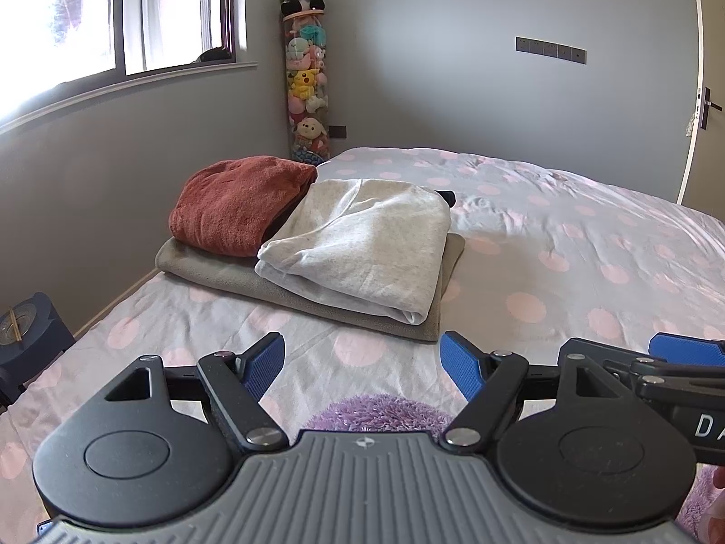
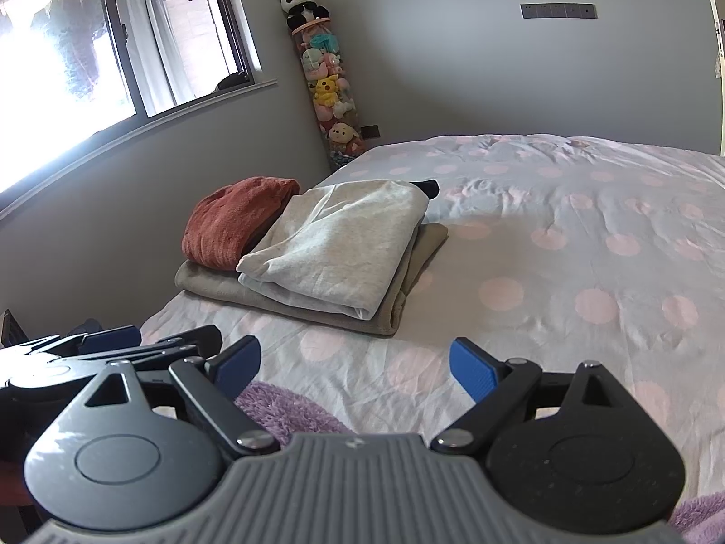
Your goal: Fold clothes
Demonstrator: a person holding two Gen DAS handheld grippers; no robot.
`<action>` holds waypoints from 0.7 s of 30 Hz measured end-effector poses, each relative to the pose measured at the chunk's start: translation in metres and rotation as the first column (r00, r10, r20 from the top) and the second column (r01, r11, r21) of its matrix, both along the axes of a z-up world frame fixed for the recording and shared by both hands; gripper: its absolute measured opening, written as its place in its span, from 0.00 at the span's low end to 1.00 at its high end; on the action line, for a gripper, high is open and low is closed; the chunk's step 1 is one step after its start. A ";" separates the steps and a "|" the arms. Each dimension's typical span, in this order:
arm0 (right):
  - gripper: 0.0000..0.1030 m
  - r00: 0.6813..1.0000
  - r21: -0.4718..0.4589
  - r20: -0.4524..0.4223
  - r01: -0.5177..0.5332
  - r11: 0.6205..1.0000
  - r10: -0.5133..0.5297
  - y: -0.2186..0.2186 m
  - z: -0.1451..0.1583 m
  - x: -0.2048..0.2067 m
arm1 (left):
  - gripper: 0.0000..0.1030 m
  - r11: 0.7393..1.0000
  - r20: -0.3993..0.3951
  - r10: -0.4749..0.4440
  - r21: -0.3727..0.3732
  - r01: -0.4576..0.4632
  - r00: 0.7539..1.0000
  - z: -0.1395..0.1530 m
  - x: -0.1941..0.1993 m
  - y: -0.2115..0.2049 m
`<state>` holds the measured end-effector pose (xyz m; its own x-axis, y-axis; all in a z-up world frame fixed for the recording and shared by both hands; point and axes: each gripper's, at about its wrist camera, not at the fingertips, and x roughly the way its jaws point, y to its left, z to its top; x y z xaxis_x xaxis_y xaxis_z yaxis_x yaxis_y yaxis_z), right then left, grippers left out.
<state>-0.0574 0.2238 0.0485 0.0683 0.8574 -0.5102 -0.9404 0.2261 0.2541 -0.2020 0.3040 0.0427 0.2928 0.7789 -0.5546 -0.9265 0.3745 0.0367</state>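
Fuzzy purple garment (image 1: 380, 412) right below both wide-open, empty grippers (image 1: 362, 365) (image 2: 355, 365), folded pile (image 1: 317, 245) already further up the bed (image 1: 589, 235), so probably just starting this one: drop down, pinch an edge.

Twin handheld grippers, black linkages and blue pads

Left gripper (image 1: 362, 369) and right gripper (image 2: 355, 367) share ribbed grey housings behind the jaws, round black discs either side, silver pivot screws; white letters "DA" mark one arm.

White letters "DA", cut off at frame edge, on right hand-held gripper (image 1: 679, 353).
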 end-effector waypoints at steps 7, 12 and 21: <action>0.89 1.000 -0.002 0.002 0.001 1.000 -0.001 -0.001 0.000 -0.001 | 0.73 1.000 0.003 0.011 -0.008 -0.011 1.000 0.000 -0.001 0.000; 0.89 1.000 -0.002 0.001 0.000 1.000 0.000 -0.001 0.000 -0.001 | 0.73 1.000 0.000 0.013 -0.004 -0.013 1.000 0.000 -0.003 -0.002; 0.89 1.000 0.007 0.002 0.001 1.000 -0.001 -0.004 0.000 -0.002 | 0.73 1.000 0.007 0.013 0.002 -0.013 1.000 0.001 -0.006 -0.004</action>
<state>-0.0596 0.2196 0.0488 0.0700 0.8607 -0.5042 -0.9406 0.2253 0.2540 -0.2076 0.2996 0.0441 0.2865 0.7838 -0.5510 -0.9317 0.3621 0.0306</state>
